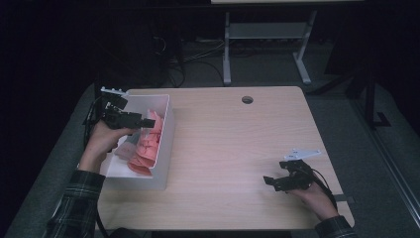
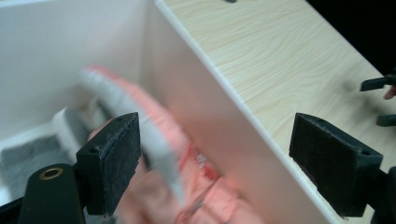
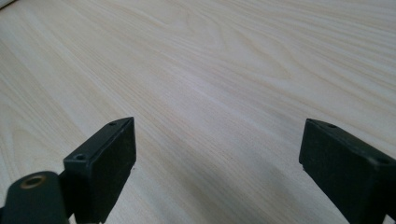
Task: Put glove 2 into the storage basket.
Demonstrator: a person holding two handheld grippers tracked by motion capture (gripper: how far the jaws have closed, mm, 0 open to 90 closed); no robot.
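A white bin (image 1: 167, 141) stands at the table's left side with a heap of pink pieces (image 1: 147, 146) inside it. My left gripper (image 1: 150, 122) hovers above the bin's far half, jaws wide apart and nothing between them. In the left gripper view the left gripper (image 2: 217, 144) straddles the bin's right wall (image 2: 219, 79), with a blurred pink piece (image 2: 205, 186) below. My right gripper (image 1: 270, 181) rests low over the bare tabletop at the front right, open. The right gripper (image 3: 215, 158) has plain wood under its jaws.
A grey item (image 1: 127, 148) lies in the bin beside the pink heap. The light wooden table (image 1: 233, 139) has a cable hole (image 1: 247, 99) near its far edge. Behind it stand another table's white legs (image 1: 227, 54) and floor cables.
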